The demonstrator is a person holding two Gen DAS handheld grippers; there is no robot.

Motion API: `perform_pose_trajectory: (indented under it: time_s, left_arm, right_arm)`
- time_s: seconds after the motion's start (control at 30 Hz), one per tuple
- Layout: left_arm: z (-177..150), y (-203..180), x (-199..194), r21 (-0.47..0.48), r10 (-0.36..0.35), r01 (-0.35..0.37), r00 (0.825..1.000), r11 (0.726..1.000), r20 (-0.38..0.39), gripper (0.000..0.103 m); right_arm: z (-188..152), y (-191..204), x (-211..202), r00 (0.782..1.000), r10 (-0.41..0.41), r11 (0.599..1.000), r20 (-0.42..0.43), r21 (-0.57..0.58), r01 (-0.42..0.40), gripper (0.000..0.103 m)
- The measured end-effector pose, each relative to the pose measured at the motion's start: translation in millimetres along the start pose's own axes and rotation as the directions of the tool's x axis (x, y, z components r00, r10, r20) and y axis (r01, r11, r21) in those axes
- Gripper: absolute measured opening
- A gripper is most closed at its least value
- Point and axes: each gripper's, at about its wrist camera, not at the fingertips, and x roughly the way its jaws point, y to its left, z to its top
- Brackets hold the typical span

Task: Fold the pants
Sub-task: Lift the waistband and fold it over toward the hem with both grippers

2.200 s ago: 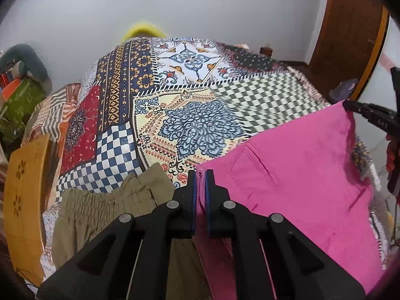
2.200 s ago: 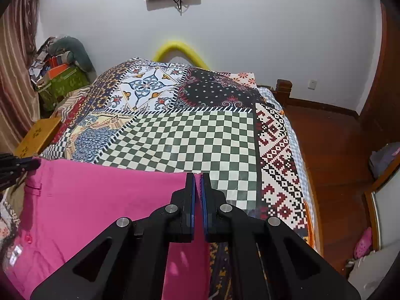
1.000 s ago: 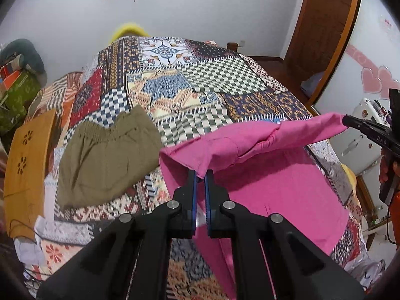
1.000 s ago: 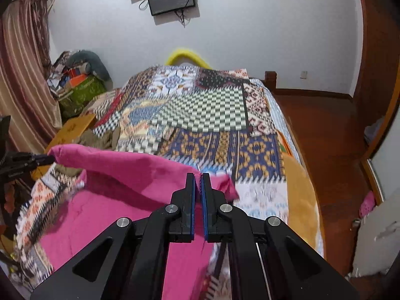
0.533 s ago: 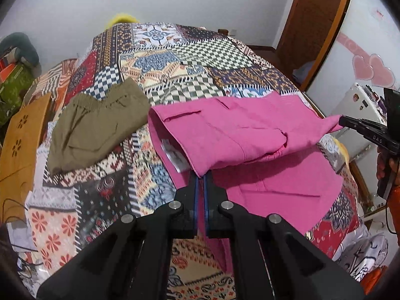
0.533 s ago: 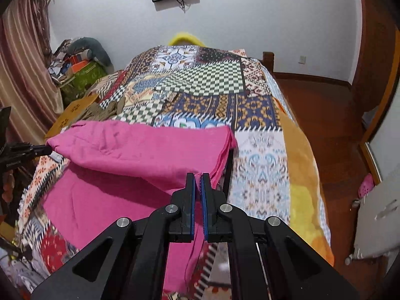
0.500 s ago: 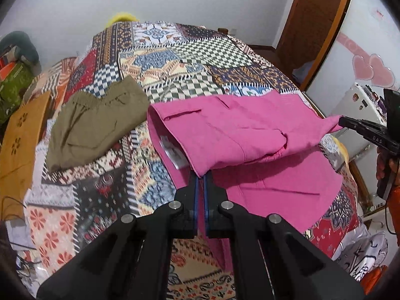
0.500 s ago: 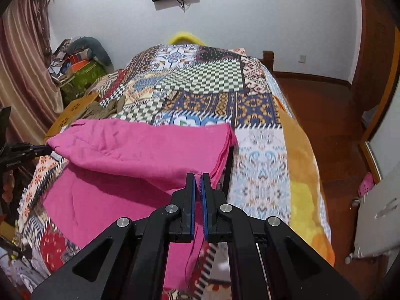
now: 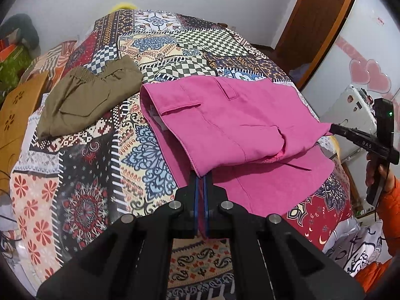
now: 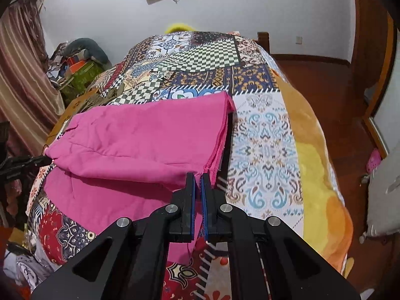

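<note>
The left gripper point(image 9: 200, 178) has its jaws pressed almost together, with only a thin fold of pink cloth between the blue pads; it grips one near corner of the pink pants point(image 9: 225, 125) at the waistband end, where a belt loop and a slit pocket show. The right gripper point(image 10: 197, 176) is closed just as tightly on the opposite near corner, at the raw hem side of the same garment. Between the two, the upper layer is lifted and carried over the lower layer, which lies flat on the patchwork bedspread point(image 9: 100, 150). The pants sit on the near half of that bedspread, close to its foot edge

The cloth looks light and limp: it sags in a shallow trough between the two grips and puckers near the right one, so it will not hold a line unless kept taut. It seems a woven cotton with some friction, unlikely to slip from the pads, and in no way fragile. Corners and seamed edges are the sound places to hold, since the stitched waistband and hem give thickness to bite on; a pinch in the open middle would only bunch it

On the bedspread, well to the left of the pink pants, lie olive shorts point(image 9: 87, 100), apart and not touching
</note>
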Motion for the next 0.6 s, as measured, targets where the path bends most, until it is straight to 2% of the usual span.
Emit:
perform_pose_trajectory:
  time_s: [0.23, 0.4, 0.6]
  left_arm:
    - [-10.4, 4.4, 7.0, -0.024, -0.005, 0.005, 0.999, 1.000, -0.039, 0.003]
    - [-16.0, 8.1, 3.9, -0.019, 0.017, -0.018, 0.999, 1.000, -0.052, 0.003]
    - [-12.6, 5.2, -18.0, -0.005, 0.048, -0.048, 0.999, 0.999, -0.006, 0.005]
  right_arm:
    - [-11.1, 5.7, 4.1, 0.999, 0.006, 1.000, -0.047, -0.022, -0.007, 0.005]
    - [-19.4, 10.5, 4.7, 0.996, -0.004, 0.998, -0.090, -0.056, -0.001, 0.005]
    - [-15.2, 12.6, -6.5, 0.996, -0.021, 0.998, -0.092, -0.058, 0.016, 0.012]
